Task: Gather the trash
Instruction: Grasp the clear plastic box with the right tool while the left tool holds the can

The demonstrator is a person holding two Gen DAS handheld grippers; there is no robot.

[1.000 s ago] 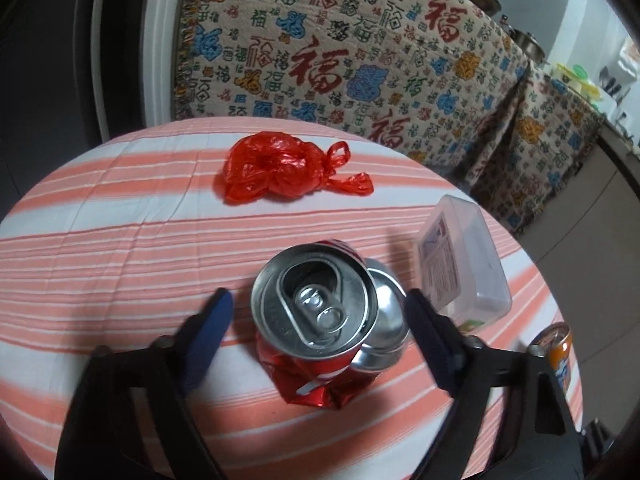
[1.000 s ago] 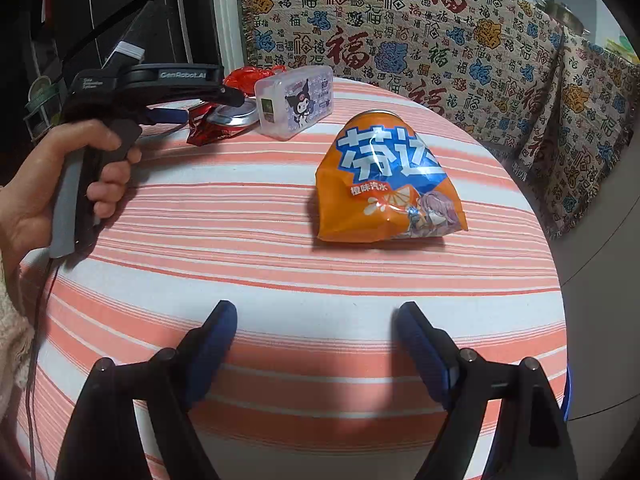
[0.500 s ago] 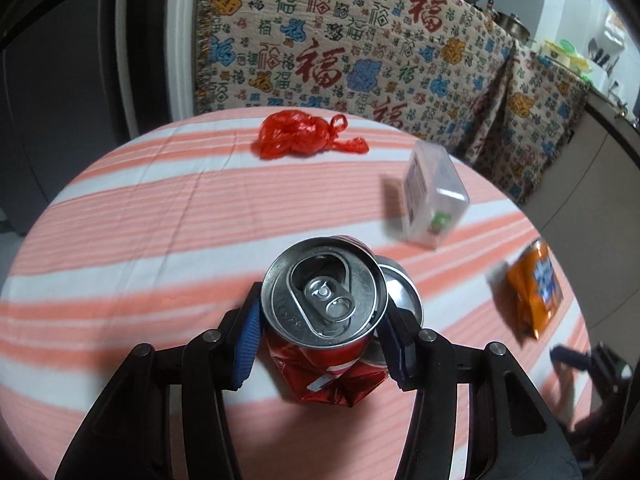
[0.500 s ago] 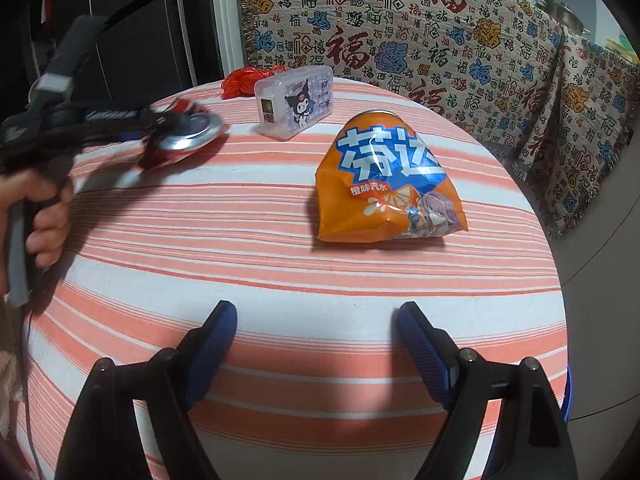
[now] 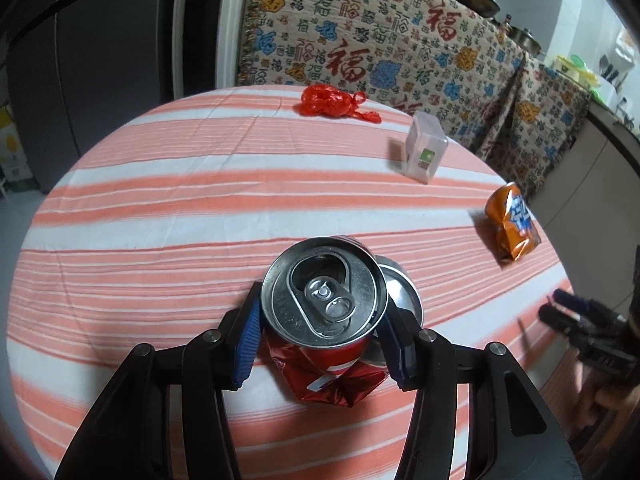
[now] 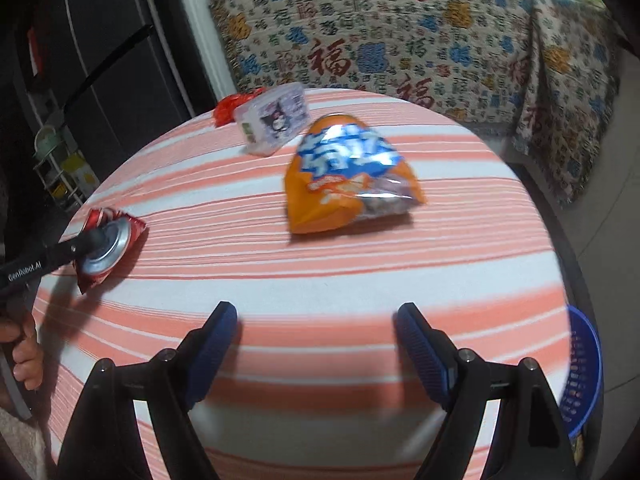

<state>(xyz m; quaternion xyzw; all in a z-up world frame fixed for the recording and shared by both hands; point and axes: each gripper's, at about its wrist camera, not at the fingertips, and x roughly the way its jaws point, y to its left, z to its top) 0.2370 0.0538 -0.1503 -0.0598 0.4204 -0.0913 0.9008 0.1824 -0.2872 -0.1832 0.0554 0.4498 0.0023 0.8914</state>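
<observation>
Carrying the crushed red soda can (image 5: 324, 320) off the striped tablecloth (image 5: 160, 208) goes best with the left gripper (image 5: 320, 344) keeping its firm pinch, both blue pads pressed against the crumpled sides just under the lid, and the can held level so it cannot twist out. The right gripper (image 6: 316, 344) hangs spread wide with nothing between its jaws, near the table's edge. A crushed orange soda can (image 6: 344, 176) lies ahead of it, likely the next pickup. A clear plastic box (image 5: 424, 152) and a knotted red plastic bag (image 5: 332, 102) sit farther back, well apart from the carry path. A blue basket (image 6: 584, 372) shows below the table's right edge, probably the bin.
</observation>
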